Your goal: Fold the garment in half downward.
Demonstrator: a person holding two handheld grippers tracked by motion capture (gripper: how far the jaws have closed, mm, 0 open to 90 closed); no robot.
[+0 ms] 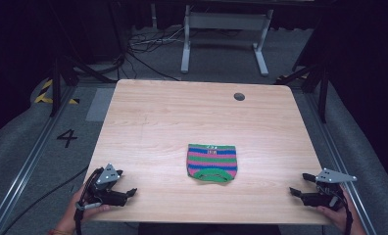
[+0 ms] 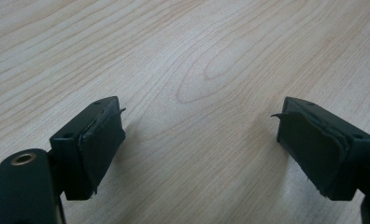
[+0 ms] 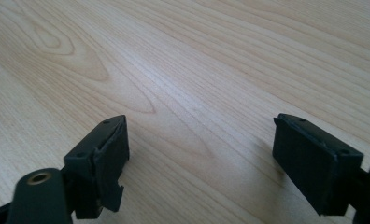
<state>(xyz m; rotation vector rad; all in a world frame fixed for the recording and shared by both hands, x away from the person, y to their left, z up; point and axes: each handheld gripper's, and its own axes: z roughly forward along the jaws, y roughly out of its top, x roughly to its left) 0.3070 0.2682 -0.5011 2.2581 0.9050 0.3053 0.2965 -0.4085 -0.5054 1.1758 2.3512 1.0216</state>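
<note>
While both gripper views look on bare wood, the high view shows a striped knitted hat (image 1: 211, 163) lying flat on the table (image 1: 157, 122).
It sits near the front edge, well apart from the left gripper (image 1: 129, 193) and right gripper (image 1: 300, 184) at the corners; a round hole (image 1: 239, 96) lies farther back. Both jaws stand wide, holding nothing.

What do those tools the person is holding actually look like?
Both the left tool and the right tool are black, each with two blocky jaws faced with dark flat pads and topped by a grey three-cornered plate. A black cable trails from each.
</note>
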